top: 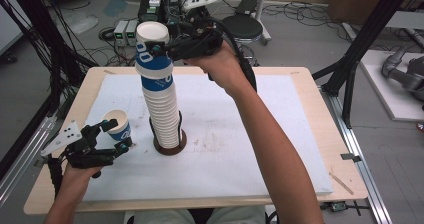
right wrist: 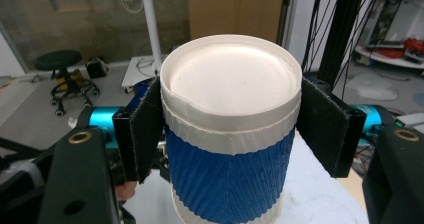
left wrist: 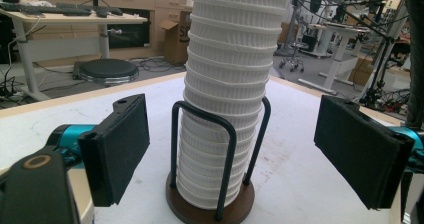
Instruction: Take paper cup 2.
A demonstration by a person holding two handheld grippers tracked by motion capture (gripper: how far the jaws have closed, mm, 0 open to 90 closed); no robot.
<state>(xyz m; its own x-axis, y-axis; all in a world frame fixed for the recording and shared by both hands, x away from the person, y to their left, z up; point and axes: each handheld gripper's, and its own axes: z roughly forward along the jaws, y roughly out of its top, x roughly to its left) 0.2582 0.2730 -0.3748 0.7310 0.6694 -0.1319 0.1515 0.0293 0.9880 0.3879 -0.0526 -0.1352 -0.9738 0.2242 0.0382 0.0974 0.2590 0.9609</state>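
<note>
My right gripper pinches the top cup of the stack; I'd lift straight up. Left gripper, spread, straddles a single cup.

Blue & white paper cup sits upside down atop the tall cup stack, which stands upright in a wire rack w/ round base.
</note>
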